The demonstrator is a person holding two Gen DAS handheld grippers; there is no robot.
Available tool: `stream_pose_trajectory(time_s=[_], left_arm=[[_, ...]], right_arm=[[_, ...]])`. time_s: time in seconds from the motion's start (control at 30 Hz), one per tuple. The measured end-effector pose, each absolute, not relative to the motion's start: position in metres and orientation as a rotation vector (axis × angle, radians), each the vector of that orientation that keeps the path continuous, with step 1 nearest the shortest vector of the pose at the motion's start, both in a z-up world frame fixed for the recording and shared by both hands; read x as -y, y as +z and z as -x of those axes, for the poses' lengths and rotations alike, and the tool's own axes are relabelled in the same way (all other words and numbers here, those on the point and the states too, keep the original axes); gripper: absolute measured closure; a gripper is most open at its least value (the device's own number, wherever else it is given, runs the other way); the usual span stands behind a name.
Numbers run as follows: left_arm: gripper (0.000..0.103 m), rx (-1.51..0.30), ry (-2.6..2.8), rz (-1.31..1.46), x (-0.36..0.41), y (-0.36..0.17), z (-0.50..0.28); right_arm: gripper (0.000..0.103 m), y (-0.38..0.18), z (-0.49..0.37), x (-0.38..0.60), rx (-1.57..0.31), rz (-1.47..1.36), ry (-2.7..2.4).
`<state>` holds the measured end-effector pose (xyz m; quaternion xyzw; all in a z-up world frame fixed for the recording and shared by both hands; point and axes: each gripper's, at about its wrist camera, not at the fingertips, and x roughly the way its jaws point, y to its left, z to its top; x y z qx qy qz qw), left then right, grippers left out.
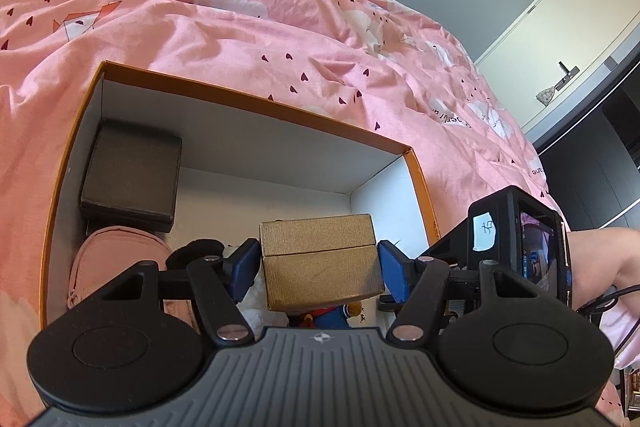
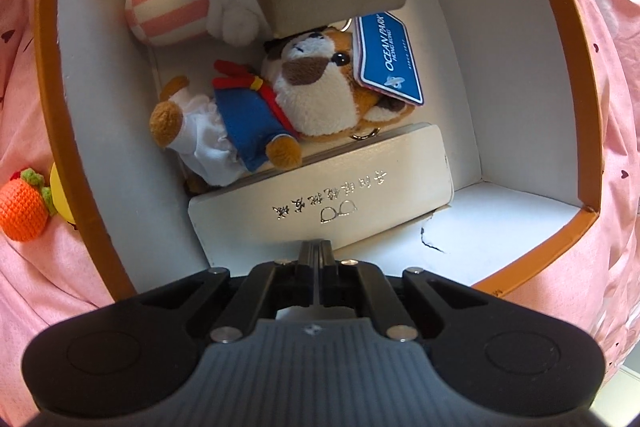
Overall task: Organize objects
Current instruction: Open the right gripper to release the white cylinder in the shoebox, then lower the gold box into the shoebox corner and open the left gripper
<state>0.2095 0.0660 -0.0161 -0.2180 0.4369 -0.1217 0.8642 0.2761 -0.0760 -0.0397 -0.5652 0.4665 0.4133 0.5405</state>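
The left gripper [image 1: 318, 265] pinches a gold textured cardboard box [image 1: 320, 259] between its blue pads, above the open orange-rimmed white storage box [image 1: 256, 99] on the pink bed quilt [image 1: 240, 7]. The right gripper [image 2: 319, 259], fingers pressed together, hovers over a white glasses case [image 2: 320, 193]; at 12 o'clock lies a plush dog in blue clothes [image 2: 280, 99].

Two plush toys [image 2: 280, 95], three boxes [image 1: 320, 259].

Left tool [image 1: 318, 265]: blue pads pressed against both sides of gold box [image 1: 320, 259], held above orange box [image 1: 256, 99]. Right tool [image 2: 319, 255]: fingers closed together, empty, inside same orange box.
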Motion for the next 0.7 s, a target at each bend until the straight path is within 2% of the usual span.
stream_pose_trajectory(time_s=[0.3, 0.43, 0.5, 0.57, 0.7], left_arm=[[0.030, -0.901, -0.243, 0.438, -0.050, -0.015, -0.222], [0.030, -0.877, -0.237, 0.441, -0.042, -0.012, -0.231], [0.030, -0.872, -0.232, 0.444, -0.038, -0.011, -0.237], [0.030, -0.866, -0.225, 0.435, -0.033, -0.011, -0.243], [0.030, -0.856, -0.223, 0.425, -0.025, -0.011, -0.254]], right_arm=[[0.097, 0.011, -0.294, 0.082, -0.967, 1.131, 0.879], [0.092, 0.028, -0.301, 0.087, -0.900, 1.060, 0.806], [0.092, 0.023, -0.273, 0.102, -0.874, 1.012, 0.769], [0.091, 0.028, -0.280, 0.118, -0.852, 0.971, 0.736], [0.083, 0.037, -0.265, 0.133, -0.802, 0.897, 0.678]])
